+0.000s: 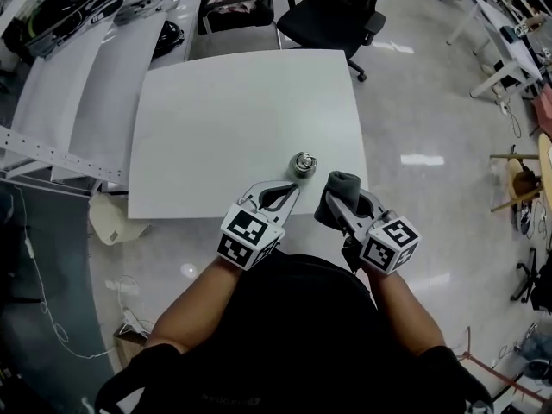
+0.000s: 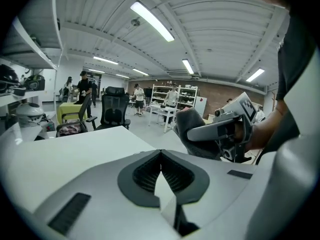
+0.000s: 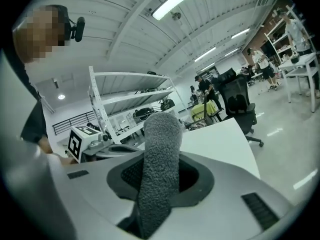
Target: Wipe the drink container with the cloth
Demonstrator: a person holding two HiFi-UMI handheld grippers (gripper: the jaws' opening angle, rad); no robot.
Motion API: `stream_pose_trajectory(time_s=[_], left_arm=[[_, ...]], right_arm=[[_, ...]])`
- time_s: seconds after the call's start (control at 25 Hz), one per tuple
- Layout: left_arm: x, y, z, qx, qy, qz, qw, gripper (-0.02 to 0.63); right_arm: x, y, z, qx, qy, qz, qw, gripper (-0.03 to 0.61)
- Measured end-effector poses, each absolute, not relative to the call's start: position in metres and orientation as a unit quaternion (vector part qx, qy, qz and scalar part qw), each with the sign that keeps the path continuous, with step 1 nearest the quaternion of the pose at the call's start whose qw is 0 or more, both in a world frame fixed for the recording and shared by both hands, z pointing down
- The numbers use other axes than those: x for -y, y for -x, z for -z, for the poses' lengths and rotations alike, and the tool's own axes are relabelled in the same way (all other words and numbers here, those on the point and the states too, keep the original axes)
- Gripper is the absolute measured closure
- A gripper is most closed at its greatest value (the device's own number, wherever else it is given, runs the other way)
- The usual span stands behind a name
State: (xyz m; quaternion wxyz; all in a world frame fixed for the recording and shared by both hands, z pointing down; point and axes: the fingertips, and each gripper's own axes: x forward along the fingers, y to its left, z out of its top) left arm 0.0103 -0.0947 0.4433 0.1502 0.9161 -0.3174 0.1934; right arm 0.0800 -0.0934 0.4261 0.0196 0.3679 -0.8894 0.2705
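A small metal drink container stands upright near the front edge of the white table. My left gripper sits just below and left of it, shut with nothing between its jaws. My right gripper is just right of the container, shut on a dark grey cloth that sticks up from its jaws. In the left gripper view the right gripper and the cloth show to the right. Neither gripper touches the container.
Black office chairs stand beyond the table's far edge. White benches with gear run along the left. More desks and a wooden stool are at the right. People stand far off in the room.
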Motion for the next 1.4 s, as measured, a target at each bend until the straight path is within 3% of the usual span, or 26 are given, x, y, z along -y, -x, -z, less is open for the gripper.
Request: stream_pose_trajectory(time_s=[0.36, 0.72, 1.4], left_arm=[[0.046, -0.042, -0.441, 0.395, -0.886, -0.171, 0.171, 0.597], [-0.013, -0.065, -0.443, 0.441, -0.864, -0.157, 0.186, 0.597], [-0.043, -0.046, -0.425, 0.435, -0.869, -0.148, 0.185, 0.597]], right_arm=[[0.037, -0.118, -0.435, 0.917, -0.310, -0.244, 0.063, 0.468], [-0.003, -0.152, -0.437, 0.924, -0.286, -0.244, 0.064, 0.468], [-0.032, -0.134, -0.415, 0.927, -0.299, -0.221, 0.060, 0.468]])
